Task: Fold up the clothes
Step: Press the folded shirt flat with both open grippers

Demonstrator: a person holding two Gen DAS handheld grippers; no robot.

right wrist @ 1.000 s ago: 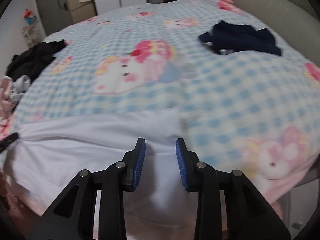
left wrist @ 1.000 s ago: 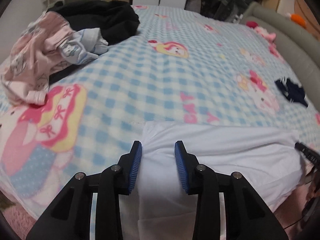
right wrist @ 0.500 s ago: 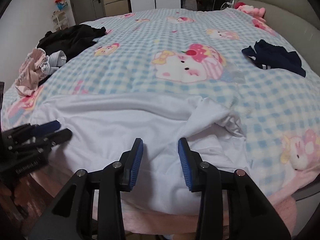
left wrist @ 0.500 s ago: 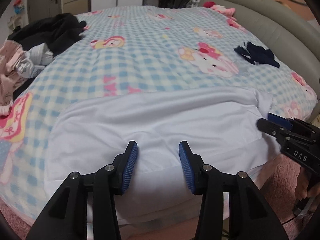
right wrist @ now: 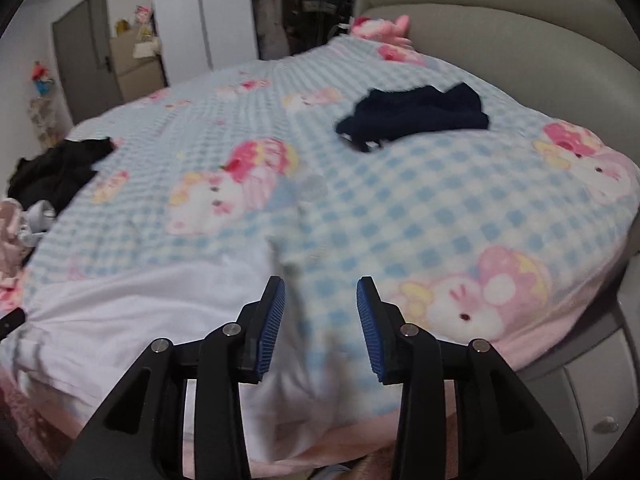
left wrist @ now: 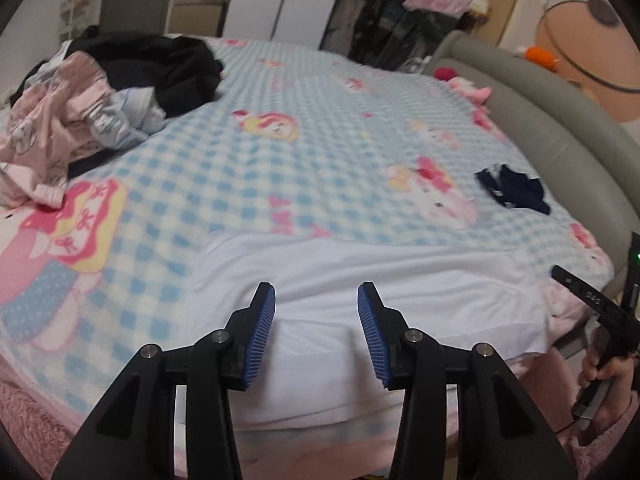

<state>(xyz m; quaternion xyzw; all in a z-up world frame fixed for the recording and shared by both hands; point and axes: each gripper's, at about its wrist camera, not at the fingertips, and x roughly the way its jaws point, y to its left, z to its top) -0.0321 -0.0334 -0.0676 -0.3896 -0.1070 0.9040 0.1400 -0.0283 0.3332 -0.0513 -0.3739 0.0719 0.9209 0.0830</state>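
Both tools, left tool point(left wrist: 316, 330) and right tool point(right wrist: 320, 326), hang half-open and empty above the white garment point(left wrist: 400, 288), whose long axis runs crosswise between them.

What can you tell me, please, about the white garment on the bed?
The white garment is plain, thin-looking cloth, spread flat and wide across the near edge of the bed, on the checked blanket, its front edge hanging over the side. A few soft creases cross it. Both grippers, left and right, hover open above it; nothing grips it. Its right end looks blurred.
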